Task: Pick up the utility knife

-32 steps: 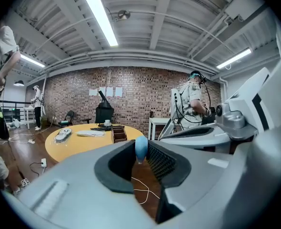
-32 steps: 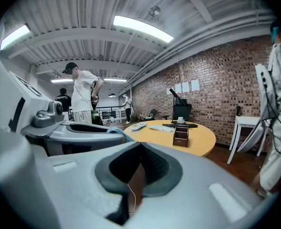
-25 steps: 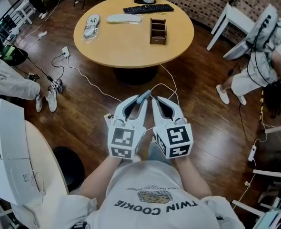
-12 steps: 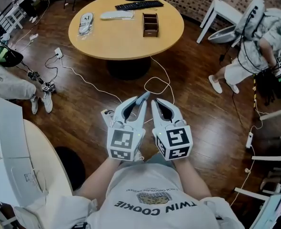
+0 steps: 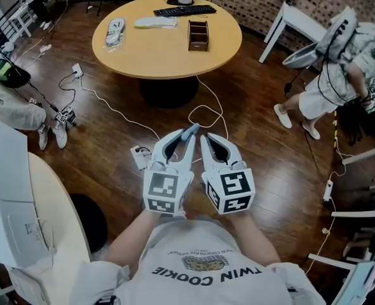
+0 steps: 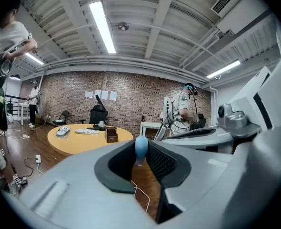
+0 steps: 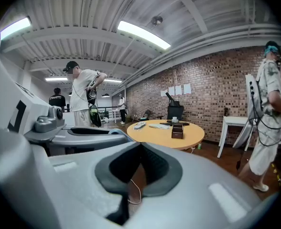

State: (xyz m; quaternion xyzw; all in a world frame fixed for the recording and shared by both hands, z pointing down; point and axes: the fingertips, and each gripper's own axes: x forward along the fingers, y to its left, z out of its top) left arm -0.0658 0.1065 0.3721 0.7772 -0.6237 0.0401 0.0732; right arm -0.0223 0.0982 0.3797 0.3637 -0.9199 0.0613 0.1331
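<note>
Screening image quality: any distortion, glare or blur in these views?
Head view: sharp, even light, soft sheen on the wood floor. Left gripper view: heavy fisheye, dark corners, ceiling light blown out, blue object soft. Right gripper view: same fisheye.

Head camera steeply down; 2 gripper cameras near level; round table (image 5: pixel 162 53) far ahead in all 3.

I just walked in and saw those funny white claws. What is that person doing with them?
A person stands on the wooden floor, holding a hand-held gripper in each hand, side by side. The left hand-held gripper pinches a small light blue object at its tips; it may be the utility knife, but that is hard to tell. The right hand-held gripper is shut and empty. The round table, with a keyboard and wooden box, stands ahead.
</note>
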